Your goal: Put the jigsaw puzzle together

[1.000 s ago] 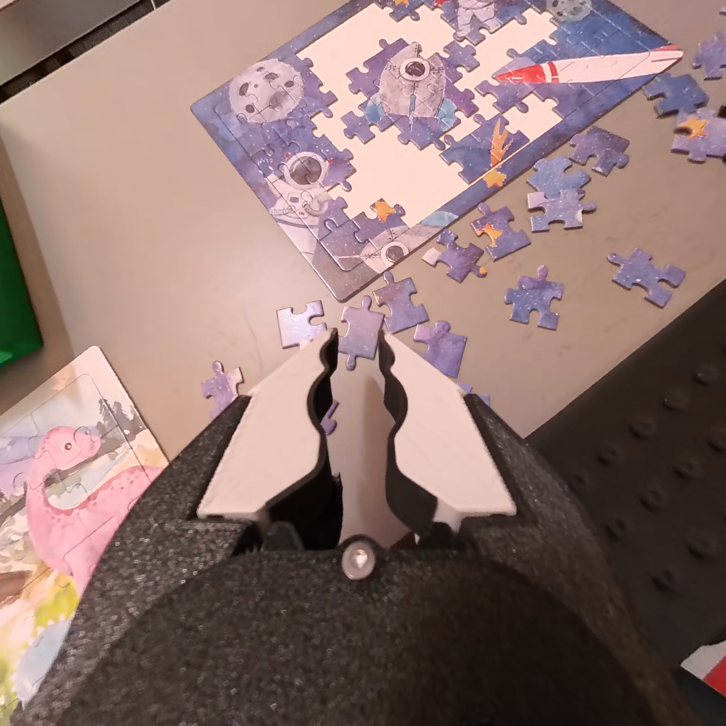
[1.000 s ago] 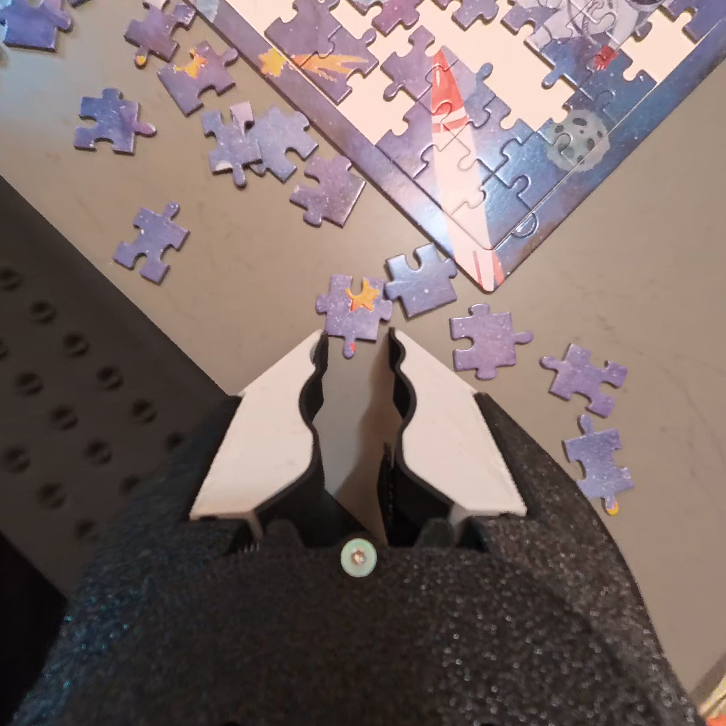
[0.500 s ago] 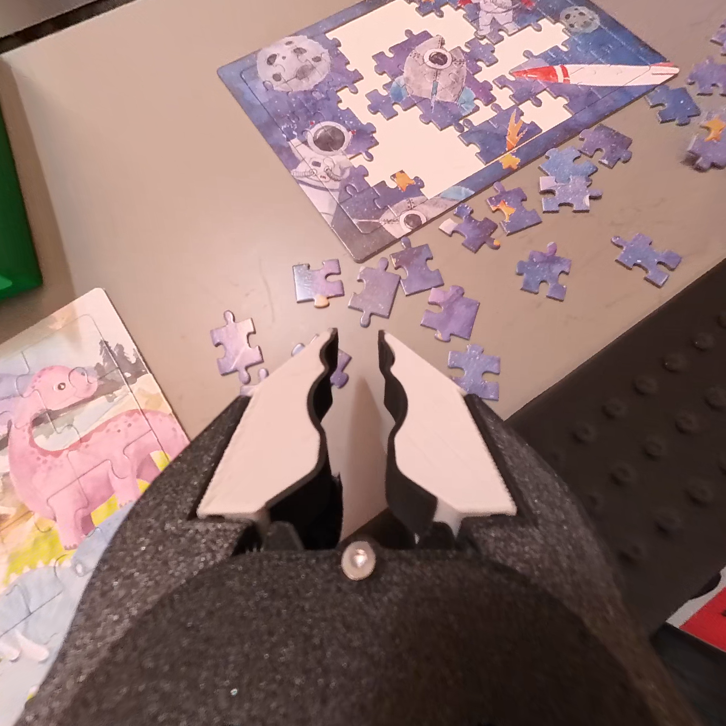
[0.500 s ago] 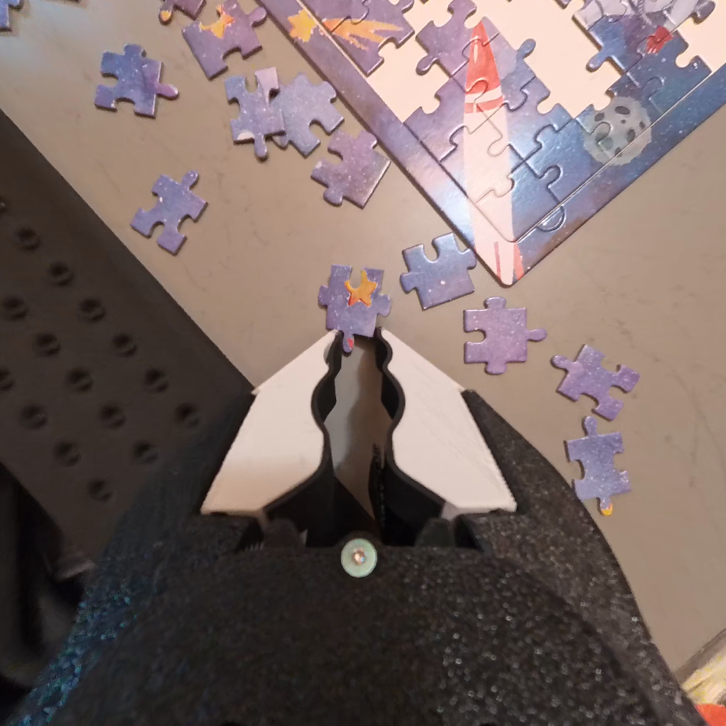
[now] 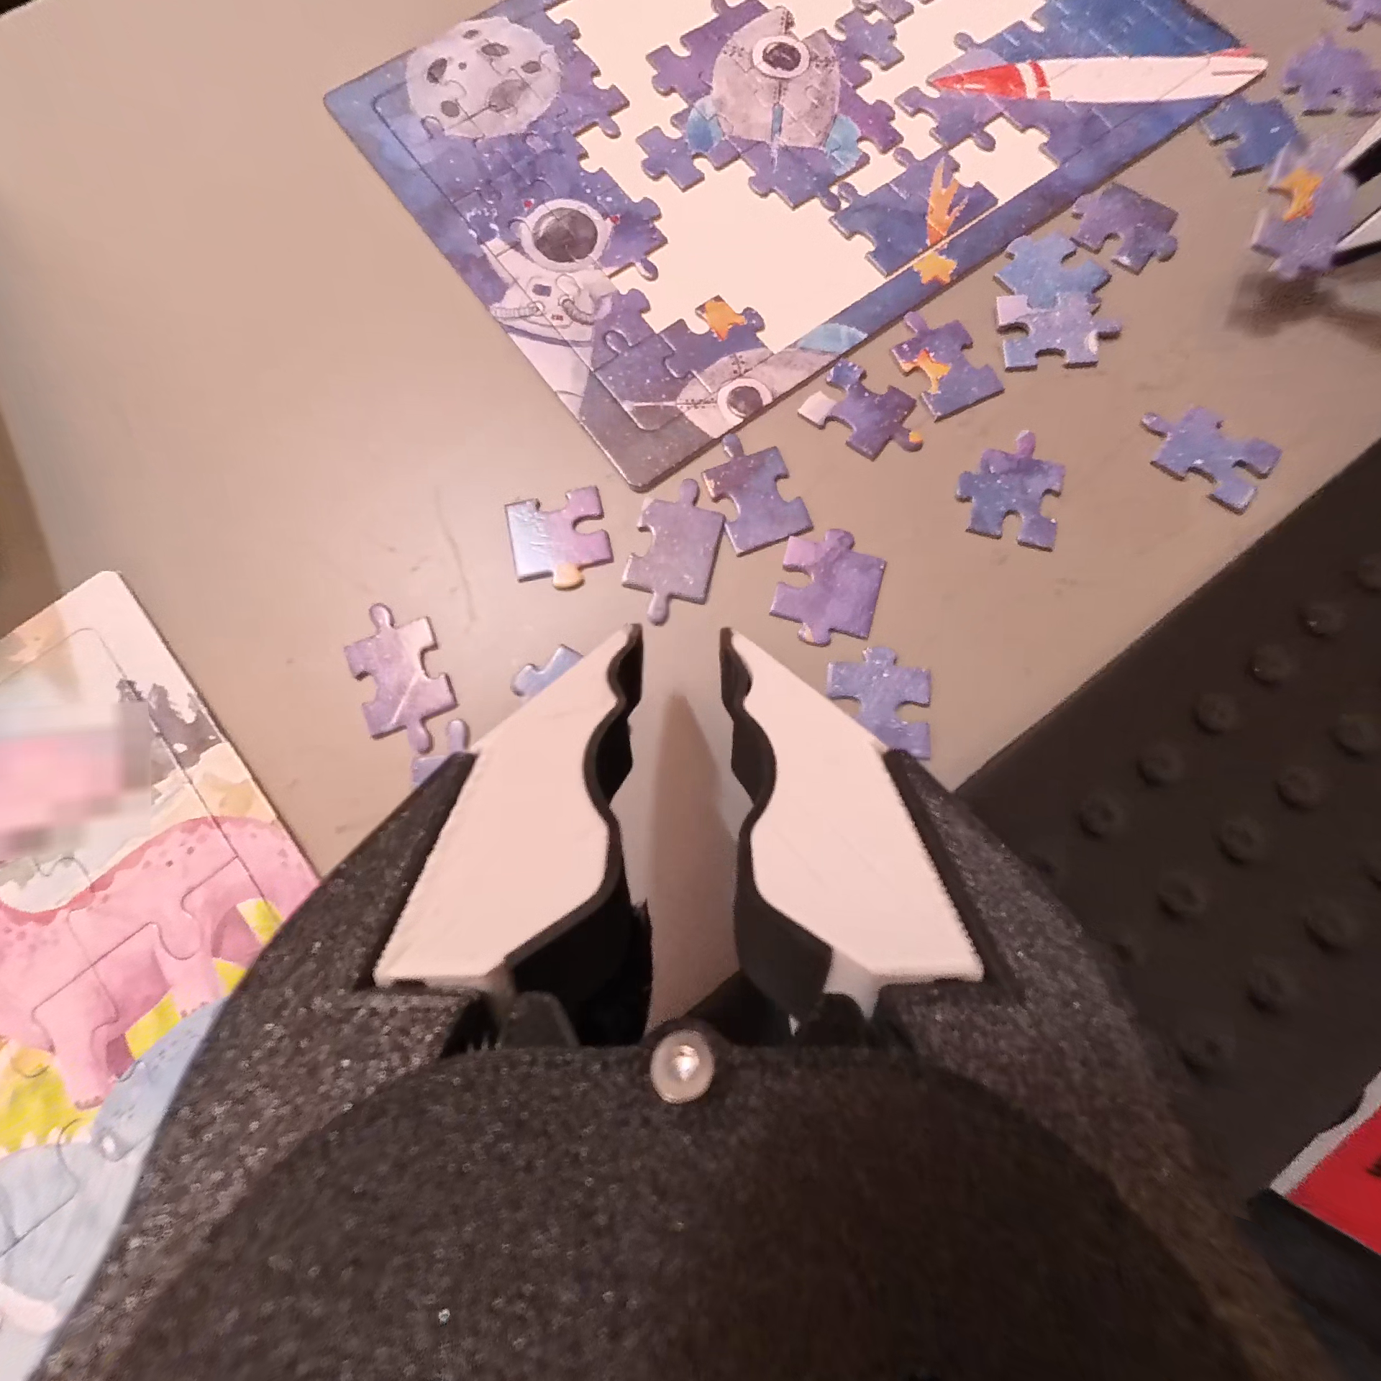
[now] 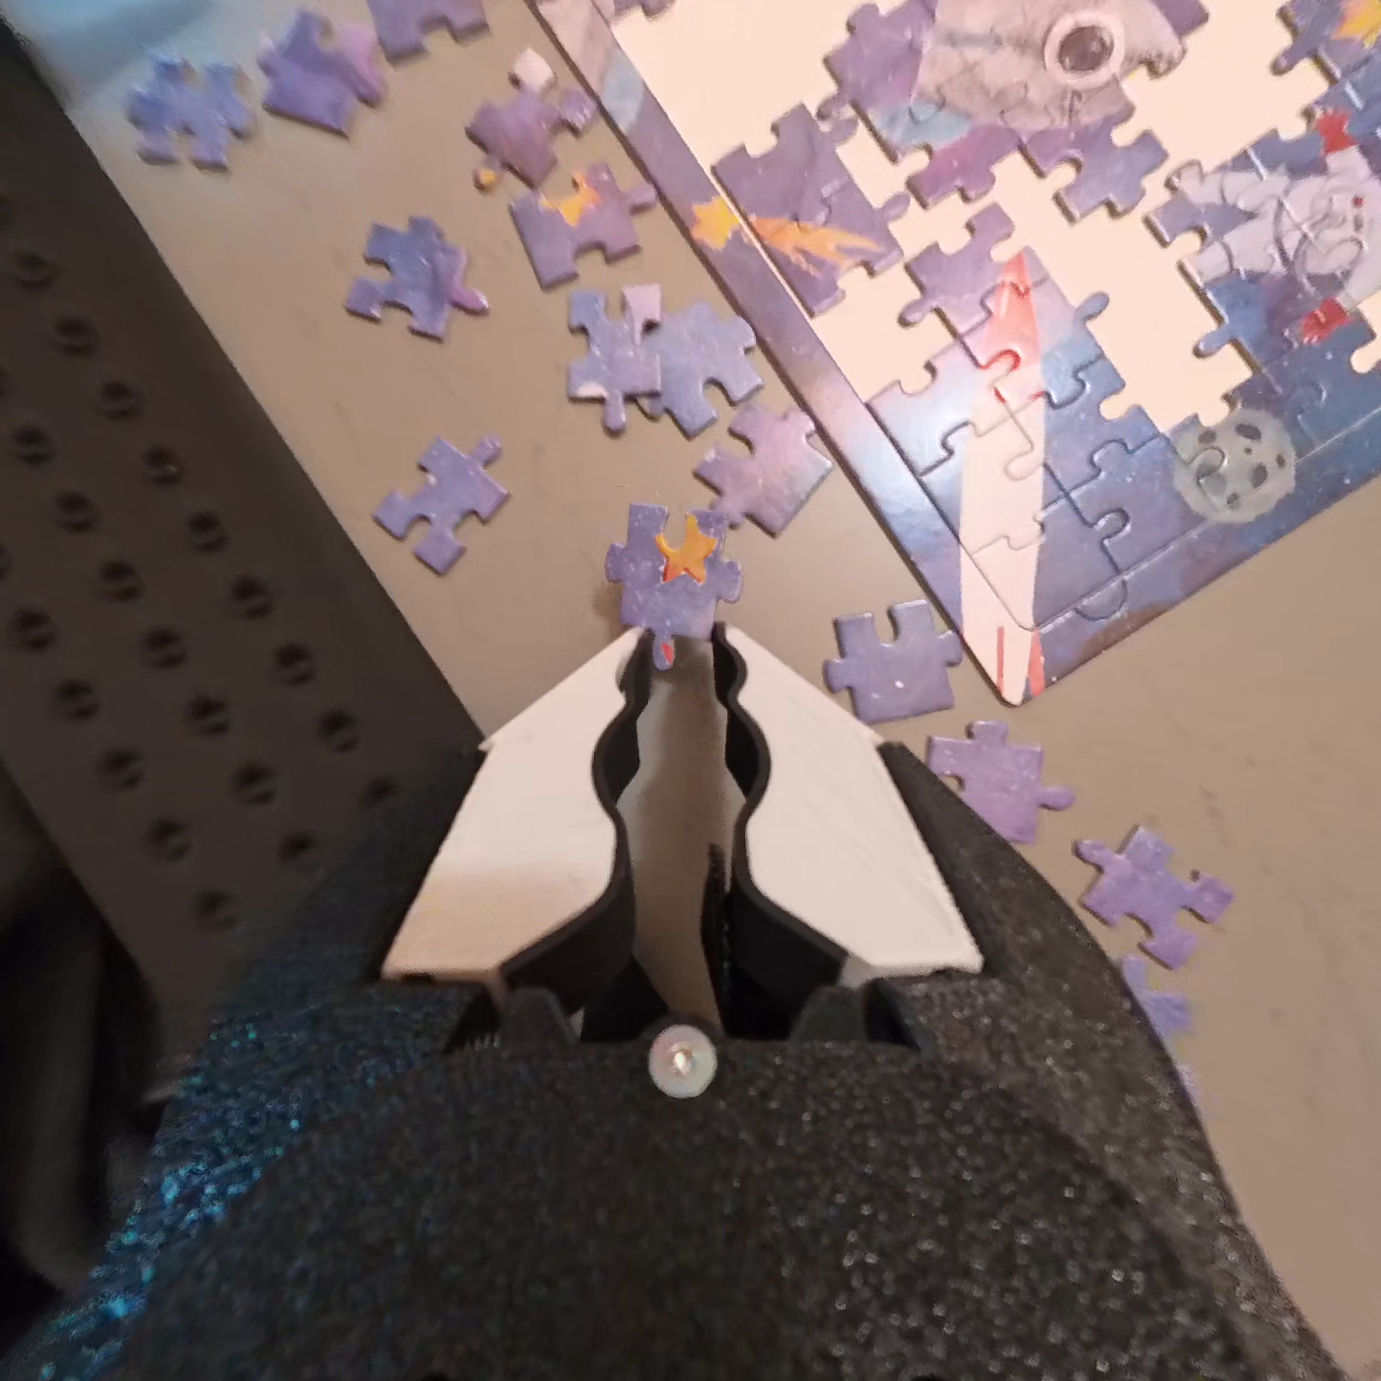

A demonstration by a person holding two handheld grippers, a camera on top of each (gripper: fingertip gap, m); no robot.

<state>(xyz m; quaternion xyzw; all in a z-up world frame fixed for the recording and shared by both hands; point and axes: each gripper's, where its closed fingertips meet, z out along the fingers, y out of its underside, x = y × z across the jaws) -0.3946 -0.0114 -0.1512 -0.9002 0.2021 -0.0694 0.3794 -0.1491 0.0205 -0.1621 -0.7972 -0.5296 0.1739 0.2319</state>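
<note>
Right gripper [image 6: 678, 644]: white fingers [image 6: 803, 785] clamped on tab of purple cardboard jigsaw piece with orange star [image 6: 675, 579], piece lifted clear of grey-beige bench [image 6: 1233, 710]. Same piece [image 5: 1304, 213] visible at right edge of left wrist view, blurred, held above bench.

Left gripper [image 5: 680, 635]: fingers apart, narrow gap, holding nothing, hovering over loose purple pieces near bench edge. Just ahead of tips: plain purple piece [image 5: 672, 557], pale lilac piece [image 5: 557, 534] to its left, purple notched piece [image 5: 829, 590] to its right.

Space-themed jigsaw puzzle in blue frame tray [image 5: 747, 187] flat on bench, partly filled: moon, astronaut, grey capsule, red-and-white rocket in place, white gaps in middle. In right wrist view, tray [image 6: 1046, 336] up and right of held piece, loose dark-blue piece [image 6: 889, 661] beside tray corner.

Pink dinosaur jigsaw board [image 5: 112, 859] at left, partly mosaic-blurred. Black studded mat [image 5: 1196, 822] along bench edge. Red-and-white card [image 5: 1338, 1188] at lower right, writing cut off, unreadable. No brand legible.
</note>
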